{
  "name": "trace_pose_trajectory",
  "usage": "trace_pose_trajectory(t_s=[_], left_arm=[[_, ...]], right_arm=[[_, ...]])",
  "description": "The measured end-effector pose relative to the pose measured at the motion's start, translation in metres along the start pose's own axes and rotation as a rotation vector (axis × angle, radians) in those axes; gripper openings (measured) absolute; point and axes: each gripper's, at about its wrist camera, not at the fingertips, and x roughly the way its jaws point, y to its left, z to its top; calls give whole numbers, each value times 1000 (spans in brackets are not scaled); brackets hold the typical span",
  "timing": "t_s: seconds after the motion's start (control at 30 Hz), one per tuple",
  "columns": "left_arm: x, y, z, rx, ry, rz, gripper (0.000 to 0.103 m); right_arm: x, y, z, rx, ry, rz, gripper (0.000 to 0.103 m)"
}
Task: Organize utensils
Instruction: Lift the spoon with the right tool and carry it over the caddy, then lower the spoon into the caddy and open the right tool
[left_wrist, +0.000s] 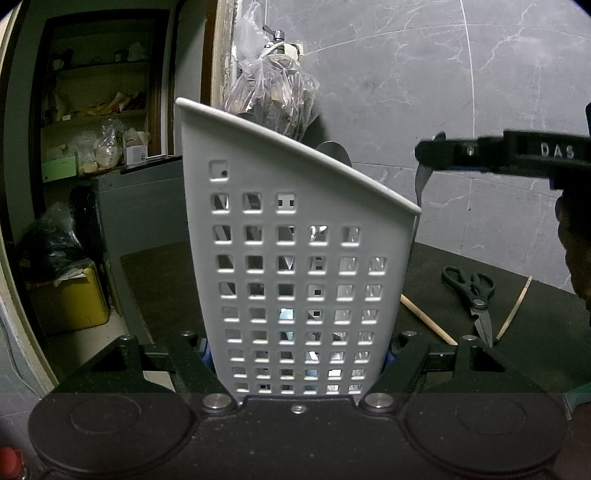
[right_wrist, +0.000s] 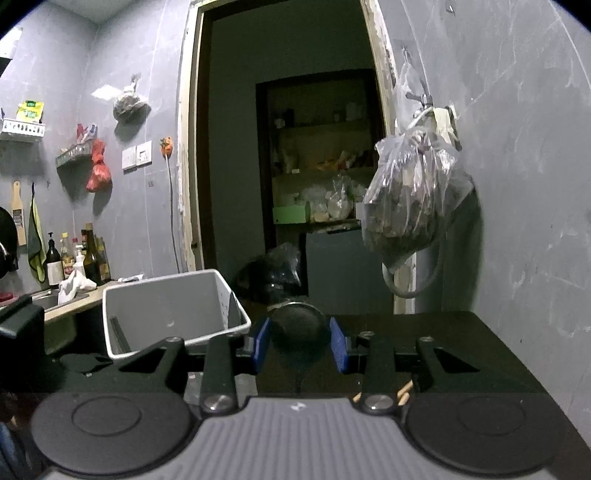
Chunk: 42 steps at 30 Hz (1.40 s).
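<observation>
My left gripper (left_wrist: 297, 356) is shut on the base of a white perforated utensil holder (left_wrist: 295, 240), which stands upright on the dark table (left_wrist: 159, 280). A metal spoon bowl (left_wrist: 334, 151) sticks up behind its rim. My right gripper (right_wrist: 300, 343) is shut on a dark metal spoon (right_wrist: 299, 328), bowl end up; it also shows from the side at the right of the left wrist view (left_wrist: 428, 151), above the holder's low corner. The holder's open top shows in the right wrist view (right_wrist: 173, 310). Black scissors (left_wrist: 474, 295) and wooden chopsticks (left_wrist: 428, 319) lie on the table.
A filled plastic bag (right_wrist: 410, 199) hangs on the grey marble wall behind the table. A doorway (right_wrist: 280, 155) with shelves lies beyond. Bottles (right_wrist: 77, 258) stand on a counter at left. A yellow box (left_wrist: 70, 299) sits on the floor.
</observation>
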Motion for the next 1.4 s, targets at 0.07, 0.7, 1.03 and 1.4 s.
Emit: trace_pose_trajectory(t_s=[0.07, 0.7, 1.03, 1.4], left_arm=[[0, 0, 0, 0, 0, 0, 76], [0, 0, 0, 1, 0, 0, 76], [0, 0, 0, 0, 0, 0, 76], [-1, -1, 0, -2, -1, 1, 76]], right_arm=[[-1, 3, 4, -9, -9, -4, 39], [-25, 50, 84, -138, -153, 71, 39], [-6, 90, 103, -189, -202, 190, 40], [26, 99, 64, -175, -81, 232, 40]])
